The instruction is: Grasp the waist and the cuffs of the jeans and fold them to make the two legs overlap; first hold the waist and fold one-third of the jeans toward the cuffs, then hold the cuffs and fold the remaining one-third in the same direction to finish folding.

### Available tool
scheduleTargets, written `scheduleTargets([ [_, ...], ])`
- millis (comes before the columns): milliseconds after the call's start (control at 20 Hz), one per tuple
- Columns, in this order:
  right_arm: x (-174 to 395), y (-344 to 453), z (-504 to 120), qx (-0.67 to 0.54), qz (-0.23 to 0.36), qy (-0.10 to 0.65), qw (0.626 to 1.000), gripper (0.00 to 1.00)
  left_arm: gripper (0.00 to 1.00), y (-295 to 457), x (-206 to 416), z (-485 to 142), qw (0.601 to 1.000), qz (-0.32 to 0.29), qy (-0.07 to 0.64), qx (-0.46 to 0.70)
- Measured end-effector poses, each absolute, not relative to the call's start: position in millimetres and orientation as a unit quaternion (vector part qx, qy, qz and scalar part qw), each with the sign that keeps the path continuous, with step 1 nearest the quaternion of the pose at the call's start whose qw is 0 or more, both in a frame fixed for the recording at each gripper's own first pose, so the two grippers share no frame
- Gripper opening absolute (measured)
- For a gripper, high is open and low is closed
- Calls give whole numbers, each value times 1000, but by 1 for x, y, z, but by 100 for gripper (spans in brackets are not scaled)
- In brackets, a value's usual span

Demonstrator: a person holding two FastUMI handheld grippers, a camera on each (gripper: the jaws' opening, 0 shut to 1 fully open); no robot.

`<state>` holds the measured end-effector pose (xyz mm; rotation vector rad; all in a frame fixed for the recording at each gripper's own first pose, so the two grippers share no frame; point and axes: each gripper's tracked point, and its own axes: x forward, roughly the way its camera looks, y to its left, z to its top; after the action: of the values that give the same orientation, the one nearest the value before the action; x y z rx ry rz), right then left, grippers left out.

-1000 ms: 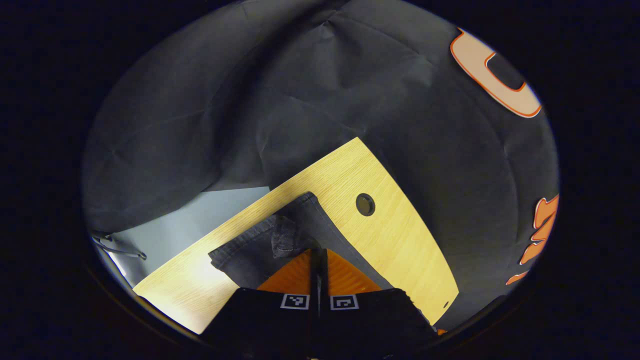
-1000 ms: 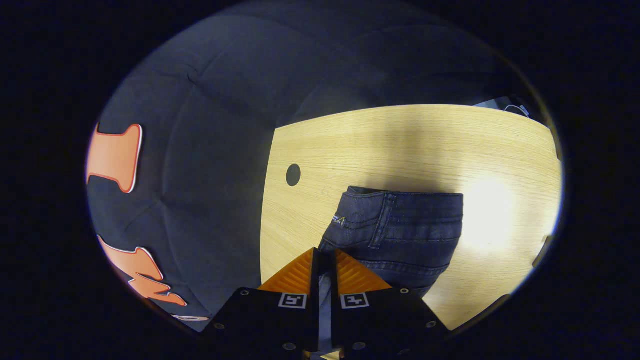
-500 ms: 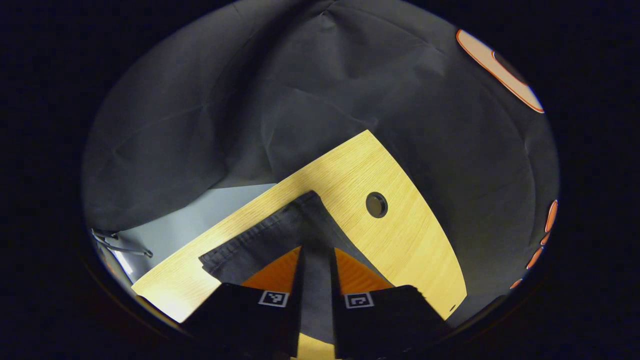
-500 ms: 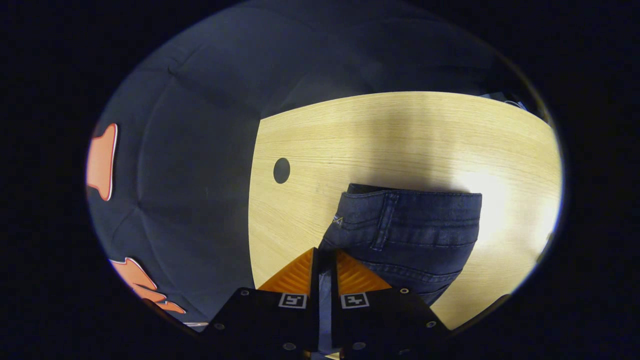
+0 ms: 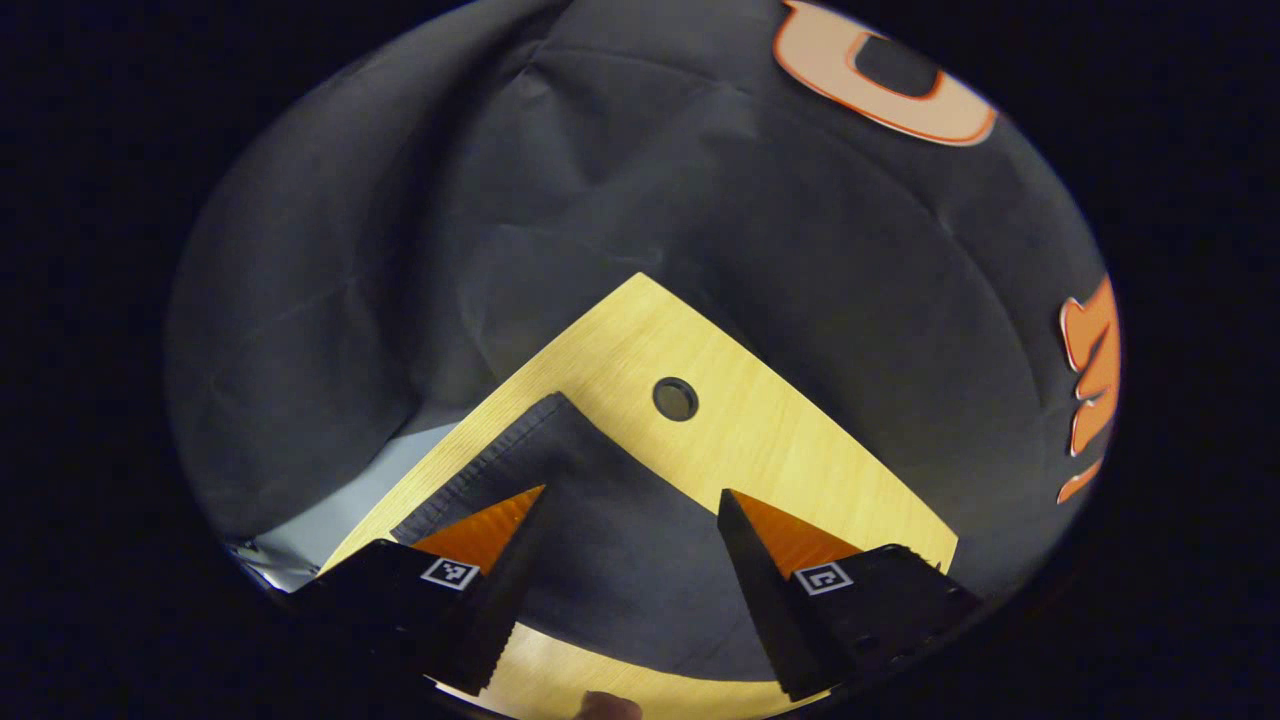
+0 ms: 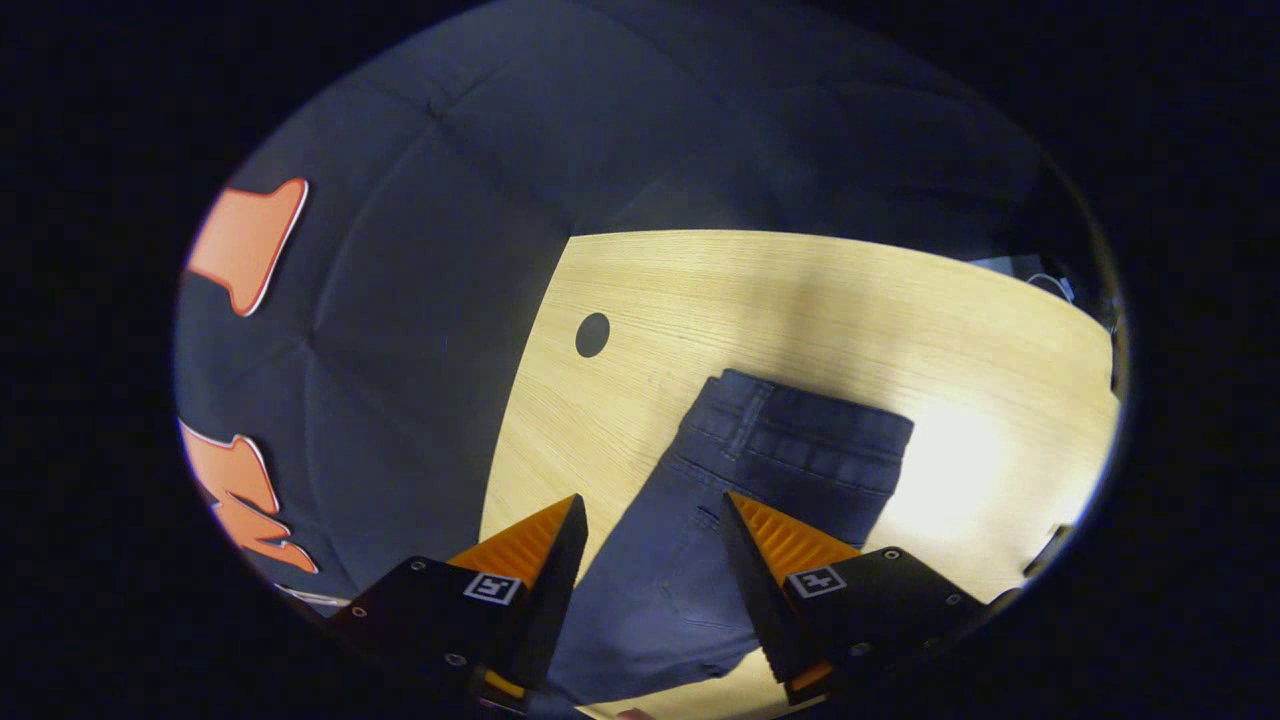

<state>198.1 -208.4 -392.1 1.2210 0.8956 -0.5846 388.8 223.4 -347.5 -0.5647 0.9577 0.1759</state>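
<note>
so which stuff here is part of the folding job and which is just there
Part of the job:
- jeans, lying flat on the table
- cuffs
- waist
- left gripper, open over the cuff end
- right gripper, open over the waist end

Just there:
- table
- hole in the table
- booth wall

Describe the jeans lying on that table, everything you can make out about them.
The jeans are dark blue denim, lying flat on the light wooden table. The right gripper view shows the waistband end with belt loops, stitched seams and a pocket. The left gripper view shows the other end, with a hemmed edge reaching a corner near the table's round hole. Both the left gripper and the right gripper hang open above the cloth, holding nothing.
</note>
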Motion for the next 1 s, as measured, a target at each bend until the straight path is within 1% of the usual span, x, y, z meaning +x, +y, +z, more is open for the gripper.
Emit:
scheduleTargets([
  [100,179,-212,-400,514,-270,417,699,88,99,208,382,-342,866,63,440,-231],
  [200,166,-213,-407,496,-273,427,705,90,99,196,378,-332,885,41,420,-197],
  [350,147,-209,-417,489,-275,441,701,95,99,186,373,-306,913,15,369,-171],
  [400,142,-208,-422,487,-277,444,699,85,99,185,369,-295,922,8,351,-165],
  [500,133,-204,-432,485,-279,452,695,85,99,180,364,-278,939,2,313,-145],
  [550,130,-202,-435,485,-276,456,693,96,96,175,361,-268,947,1,293,-133],
  [600,128,-200,-439,485,-275,460,690,96,99,169,355,-254,955,-3,271,-117],
  [750,128,-195,-452,480,-270,471,689,96,99,151,343,-210,976,-9,203,-78],
  [1000,132,-191,-467,461,-262,487,695,96,98,144,312,-164,989,-5,136,-56],
])
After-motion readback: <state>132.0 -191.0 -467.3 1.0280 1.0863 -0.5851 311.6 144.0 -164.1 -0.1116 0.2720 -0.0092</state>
